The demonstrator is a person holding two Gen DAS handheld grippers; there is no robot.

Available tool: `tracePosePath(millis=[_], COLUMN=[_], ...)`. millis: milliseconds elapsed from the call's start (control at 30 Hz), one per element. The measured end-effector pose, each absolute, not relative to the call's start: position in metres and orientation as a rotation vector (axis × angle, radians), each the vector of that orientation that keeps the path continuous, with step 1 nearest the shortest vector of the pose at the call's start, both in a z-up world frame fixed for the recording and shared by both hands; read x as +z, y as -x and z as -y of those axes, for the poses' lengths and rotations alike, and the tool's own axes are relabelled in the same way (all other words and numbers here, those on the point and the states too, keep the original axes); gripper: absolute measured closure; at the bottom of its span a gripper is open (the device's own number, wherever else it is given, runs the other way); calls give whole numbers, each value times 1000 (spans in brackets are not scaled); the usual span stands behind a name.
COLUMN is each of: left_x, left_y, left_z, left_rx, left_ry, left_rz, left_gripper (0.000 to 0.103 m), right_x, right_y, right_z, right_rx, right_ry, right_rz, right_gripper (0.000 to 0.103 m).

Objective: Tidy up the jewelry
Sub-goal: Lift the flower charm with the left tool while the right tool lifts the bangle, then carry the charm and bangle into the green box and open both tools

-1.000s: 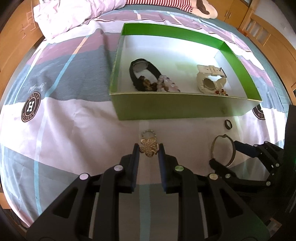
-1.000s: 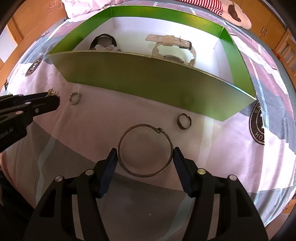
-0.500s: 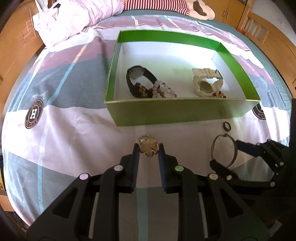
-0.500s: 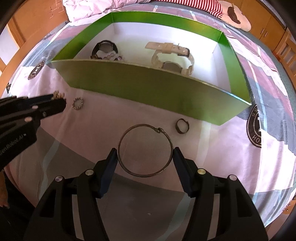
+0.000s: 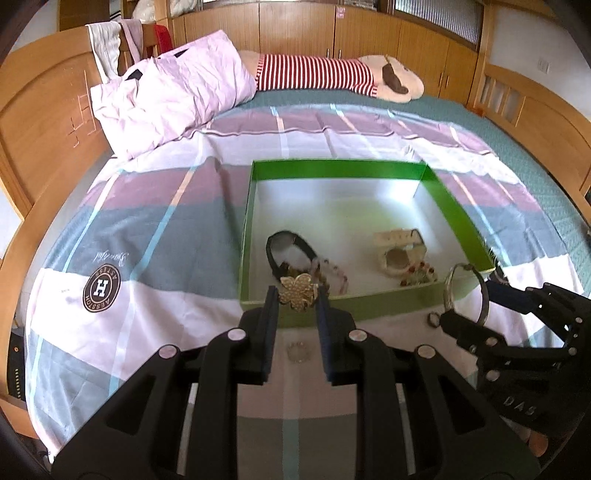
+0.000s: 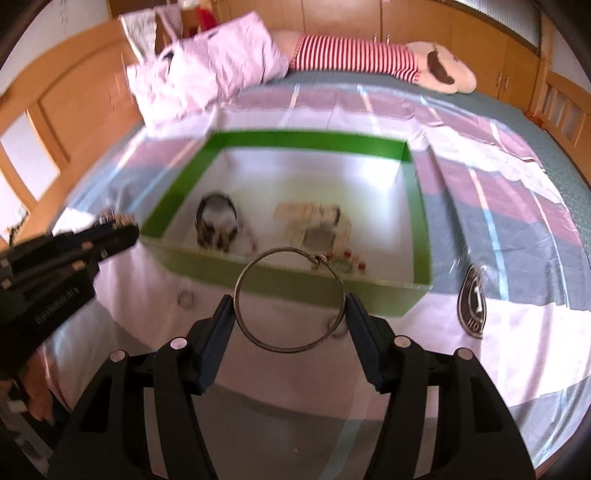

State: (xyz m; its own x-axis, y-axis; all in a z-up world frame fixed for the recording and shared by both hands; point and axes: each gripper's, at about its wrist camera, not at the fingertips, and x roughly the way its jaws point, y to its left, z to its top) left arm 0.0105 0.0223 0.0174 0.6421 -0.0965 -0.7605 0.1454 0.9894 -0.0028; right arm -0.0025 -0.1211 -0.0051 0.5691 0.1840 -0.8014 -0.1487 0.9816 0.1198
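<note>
Wooden bed frame [image 5: 40, 122], patchwork bedspread [image 5: 147, 236], pink pillow [image 5: 173, 92], wooden cabinets [image 5: 369, 33] behind.

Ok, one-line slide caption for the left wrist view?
Left gripper carries a gold flower brooch toward the green box.

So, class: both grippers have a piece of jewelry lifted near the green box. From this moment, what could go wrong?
1. The right gripper holds the thin bangle only at its two outer edges; it could twist or spring out before clearing the green box wall.
2. The gold flower brooch sits at the very tips of the left gripper, so it may slip.
3. Dropped in front, either could tangle with the beaded bracelet by the black watch.
</note>
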Motion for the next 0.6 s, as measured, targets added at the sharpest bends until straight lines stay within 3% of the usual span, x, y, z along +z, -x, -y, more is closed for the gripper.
tracePosePath(millis=[400, 600], left_x=[27, 22], left_y=[-21, -54], left_z=[-26, -18], left_rx=[-123, -141], left_ry=[-57, -98], left_rz=[-817, -756], left_gripper=[83, 83], right_x=[31, 12], right_y=[-23, -55], right_z=[134, 151], right_rx=[159, 148], right_ry=[-50, -140], right_rz=[-811, -857], right_gripper=[41, 41])
